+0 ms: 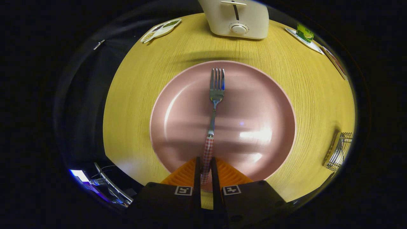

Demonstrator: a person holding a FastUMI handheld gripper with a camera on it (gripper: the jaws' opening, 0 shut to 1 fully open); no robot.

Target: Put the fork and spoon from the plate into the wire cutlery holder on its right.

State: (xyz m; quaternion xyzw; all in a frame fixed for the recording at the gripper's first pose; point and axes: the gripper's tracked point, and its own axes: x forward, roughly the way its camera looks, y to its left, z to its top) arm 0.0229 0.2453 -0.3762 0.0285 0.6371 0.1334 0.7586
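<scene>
A fork (pixel 215 95) with a red-and-white checked handle points away from me over the pink plate (pixel 260 105). My gripper (pixel 205 167) is shut on the fork's handle, both fingers pressing its sides. The tines reach toward the plate's far rim. I cannot tell whether the fork rests on the plate or is lifted off it. The wire cutlery holder (pixel 340 152) stands on the table well to the right of the plate.
A cream toaster (pixel 237 19) stands beyond the plate at the table's far edge. A small divided dish (pixel 160 30) lies at the far left, and flat packets (pixel 305 35) at the far right. The round wooden table (pixel 133 95) drops off at the left.
</scene>
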